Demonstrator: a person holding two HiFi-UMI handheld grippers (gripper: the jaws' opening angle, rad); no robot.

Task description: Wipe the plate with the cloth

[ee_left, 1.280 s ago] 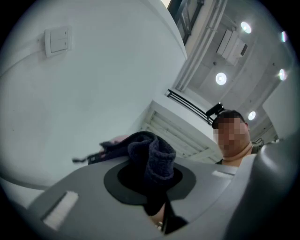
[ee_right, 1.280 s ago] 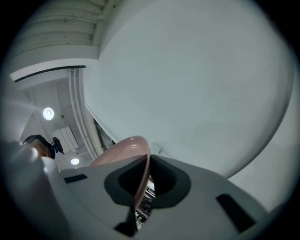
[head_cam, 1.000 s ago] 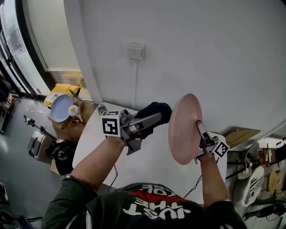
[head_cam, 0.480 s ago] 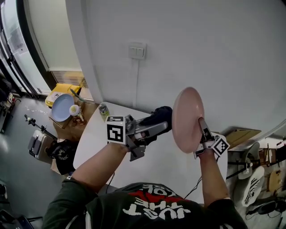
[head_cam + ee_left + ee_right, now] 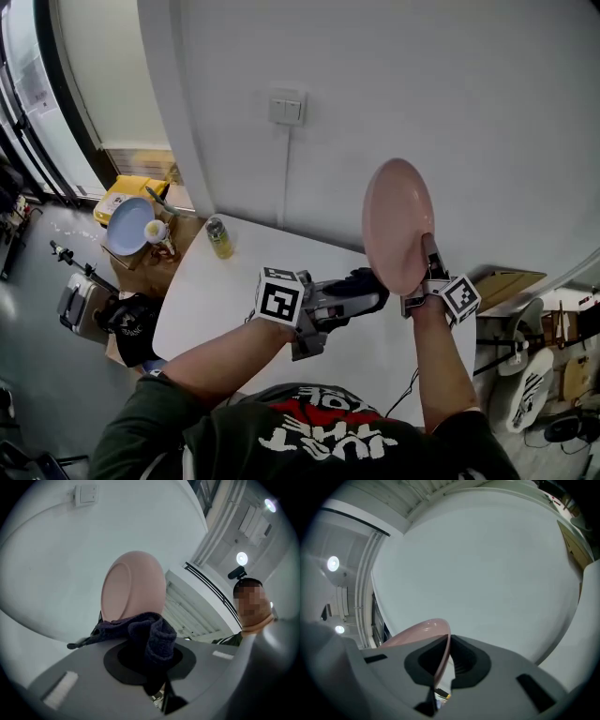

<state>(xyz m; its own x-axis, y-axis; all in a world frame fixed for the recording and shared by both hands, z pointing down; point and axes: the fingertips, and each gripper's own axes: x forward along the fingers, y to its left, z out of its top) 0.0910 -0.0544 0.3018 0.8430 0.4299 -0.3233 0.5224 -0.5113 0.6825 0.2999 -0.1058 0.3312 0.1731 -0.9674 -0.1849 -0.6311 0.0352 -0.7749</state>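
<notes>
A pink plate (image 5: 397, 223) stands on edge in the air, held at its lower rim by my right gripper (image 5: 427, 272), which is shut on it. In the right gripper view the plate's rim (image 5: 440, 660) runs between the jaws. My left gripper (image 5: 367, 302) is shut on a dark cloth (image 5: 361, 286), low and left of the plate's lower edge. The left gripper view shows the cloth (image 5: 150, 632) bunched between the jaws, with the plate (image 5: 132, 588) just beyond it. Whether cloth and plate touch is unclear.
A white table (image 5: 216, 291) lies below with a yellow-green can (image 5: 218, 237) near its far left corner. A wall with a light switch (image 5: 286, 108) is behind. On the floor at left are a blue plate (image 5: 125, 225), a yellow box (image 5: 120, 195) and a dark bag (image 5: 127, 319).
The right gripper raised the plate and tilted it more upright. The left gripper carried the cloth down and to the right, from beside the plate's face to below its lower edge.
</notes>
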